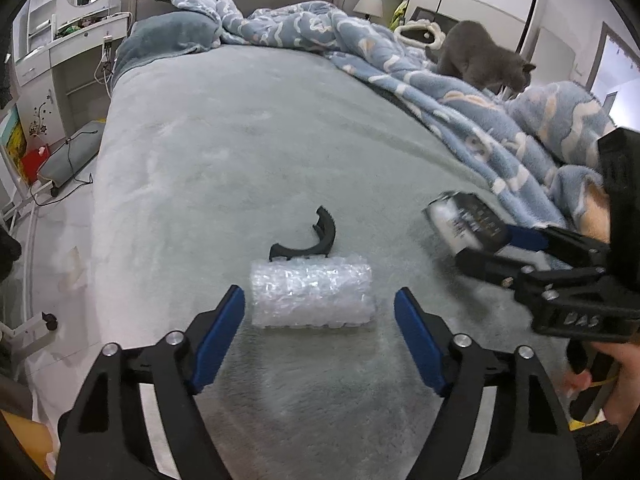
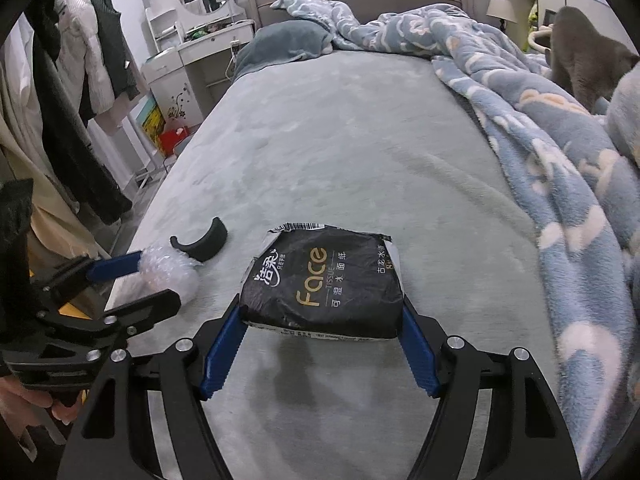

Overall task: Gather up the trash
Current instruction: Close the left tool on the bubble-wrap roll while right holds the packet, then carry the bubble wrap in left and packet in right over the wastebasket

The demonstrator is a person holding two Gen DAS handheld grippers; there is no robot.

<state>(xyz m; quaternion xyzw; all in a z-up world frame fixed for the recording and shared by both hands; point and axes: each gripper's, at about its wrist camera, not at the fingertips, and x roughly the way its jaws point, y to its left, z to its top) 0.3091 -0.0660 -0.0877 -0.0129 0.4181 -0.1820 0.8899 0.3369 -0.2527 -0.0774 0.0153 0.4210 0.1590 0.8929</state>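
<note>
A roll of bubble wrap [image 1: 312, 294] lies on the grey bed cover [image 1: 240, 140]. My left gripper [image 1: 318, 294] is open and straddles it, with a gap at each blue pad. Just behind the roll lies a black curved plastic piece [image 1: 316, 240]. My right gripper [image 2: 320, 308] is shut on a black tissue pack [image 2: 324, 280] and holds it a little above the cover, over its shadow. The right wrist view also shows the left gripper [image 2: 158, 280] around the bubble wrap [image 2: 168, 272], next to the curved piece [image 2: 200, 244].
A crumpled blue blanket [image 1: 440, 92] covers the bed's right side, and a grey cat [image 1: 480, 56] stands on it. Clothes hang on a rack [image 2: 80, 80] left of the bed. A white dressing table [image 2: 192, 52] stands by the headboard.
</note>
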